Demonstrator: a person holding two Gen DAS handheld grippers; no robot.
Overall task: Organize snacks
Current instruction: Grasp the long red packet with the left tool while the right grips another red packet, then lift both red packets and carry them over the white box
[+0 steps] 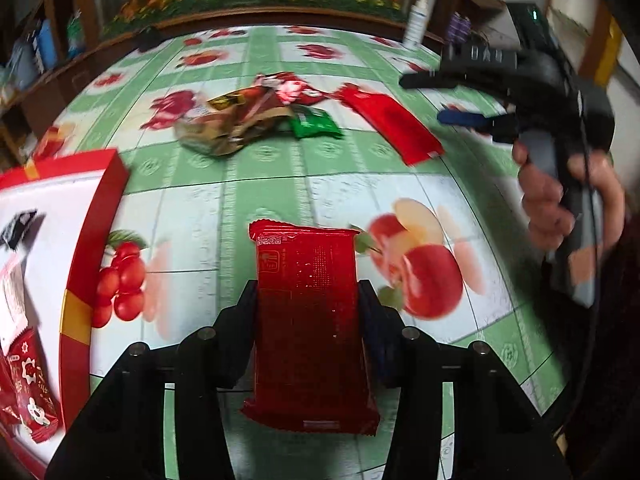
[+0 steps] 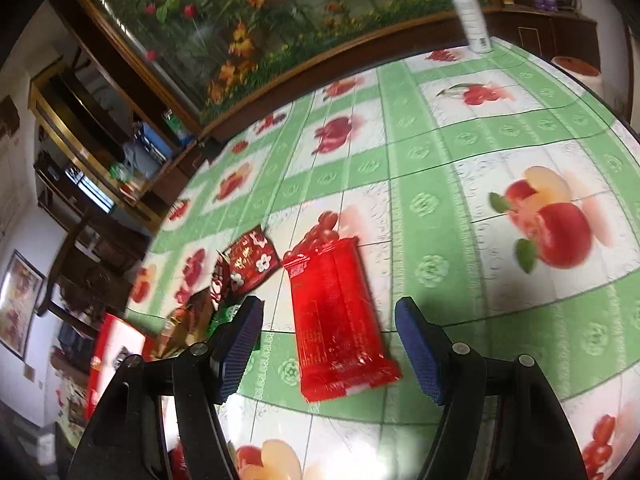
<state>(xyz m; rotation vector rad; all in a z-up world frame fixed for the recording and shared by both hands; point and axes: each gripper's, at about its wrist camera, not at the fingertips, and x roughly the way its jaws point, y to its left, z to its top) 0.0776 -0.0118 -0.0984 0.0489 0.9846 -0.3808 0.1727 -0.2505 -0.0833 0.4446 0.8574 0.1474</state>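
Note:
My left gripper [image 1: 308, 292] is shut on a dark red snack packet [image 1: 312, 320], with a finger pressed against each long side. On the left stands a red box [image 1: 100, 200] with a white inside that holds red flowered packets [image 1: 32, 404]. A hand holds my right gripper [image 1: 432, 98] open at the upper right, close to a bright red long packet [image 1: 392, 124]. In the right wrist view, that long packet [image 2: 336, 320] lies flat on the tablecloth between the open blue pads [image 2: 416, 344] of my right gripper [image 2: 328, 300], touching neither.
A heap of mixed snacks [image 1: 240, 120] with a green packet [image 1: 316, 122] lies mid-table; a red flowered packet [image 2: 252, 264] belongs to it. A white spray bottle [image 1: 416, 20] [image 2: 472, 12] stands at the far edge. The table [image 2: 440, 160] has a green fruit-print cloth.

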